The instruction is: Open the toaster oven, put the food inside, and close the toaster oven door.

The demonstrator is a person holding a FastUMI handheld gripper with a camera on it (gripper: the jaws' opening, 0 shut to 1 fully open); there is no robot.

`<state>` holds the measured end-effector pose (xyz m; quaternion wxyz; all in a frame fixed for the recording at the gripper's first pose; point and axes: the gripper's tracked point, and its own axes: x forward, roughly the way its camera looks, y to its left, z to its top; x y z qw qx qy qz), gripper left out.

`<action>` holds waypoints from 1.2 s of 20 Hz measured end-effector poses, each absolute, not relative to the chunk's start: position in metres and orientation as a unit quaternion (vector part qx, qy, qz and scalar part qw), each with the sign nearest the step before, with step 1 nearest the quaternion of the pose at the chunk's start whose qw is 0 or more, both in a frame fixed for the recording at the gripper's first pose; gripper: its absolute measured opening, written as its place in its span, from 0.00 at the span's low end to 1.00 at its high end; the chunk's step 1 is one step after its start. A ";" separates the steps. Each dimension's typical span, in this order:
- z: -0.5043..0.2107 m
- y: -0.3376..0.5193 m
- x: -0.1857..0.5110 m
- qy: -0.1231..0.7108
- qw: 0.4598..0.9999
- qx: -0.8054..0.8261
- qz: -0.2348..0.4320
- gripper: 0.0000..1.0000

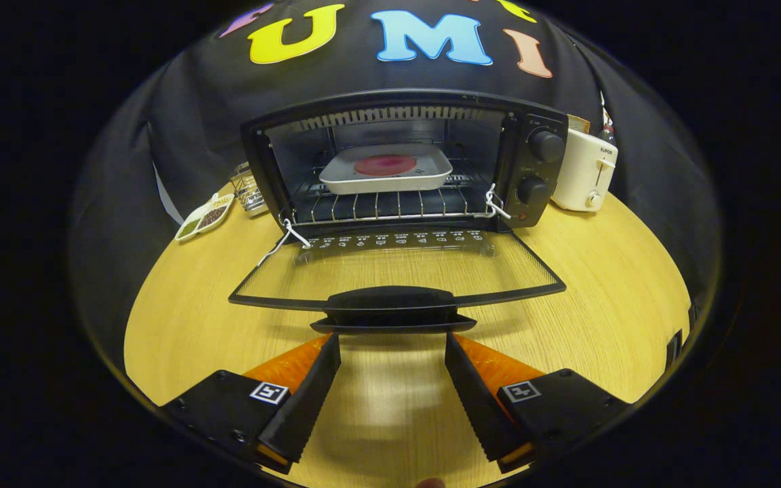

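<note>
Wood: the pale tabletop (607,298) fills the gap between the two fingers – nothing is held there.
Gripper (392,337): spread wide, grasping nothing; the fingertips sit just short of the door handle, one near each end of it, and whether they touch its edge cannot be told.
Door handle (390,306): dark, curved bar, just ahead of the fingertips.
Door (397,268): glass panel in a dark frame, folded fully down and lying flat over the table, reaching from the handle back to the oven mouth.
Toaster oven (404,159): black, open, straight beyond the fingers; two knobs on its right panel.
Rack (390,203): wire, inside the oven cavity.
Tray (387,169): pale, squarish, resting on the rack well inside – beyond the door and handle.
Food (384,165): flat red round lying in the middle of the tray.
Toaster (584,169): white, just right of the oven.
Dish (205,217): small, divided, with dark and green contents, left of the oven.
Jar (249,188): clear, between the dish and the oven.
</note>
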<state>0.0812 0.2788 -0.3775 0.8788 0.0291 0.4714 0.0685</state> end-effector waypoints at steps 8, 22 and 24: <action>-0.352 0.280 0.092 0.459 0.883 0.073 0.063 0.98; -0.299 0.282 0.133 0.362 0.927 0.033 0.096 0.98; -0.287 0.277 0.145 0.341 0.935 0.013 0.098 0.97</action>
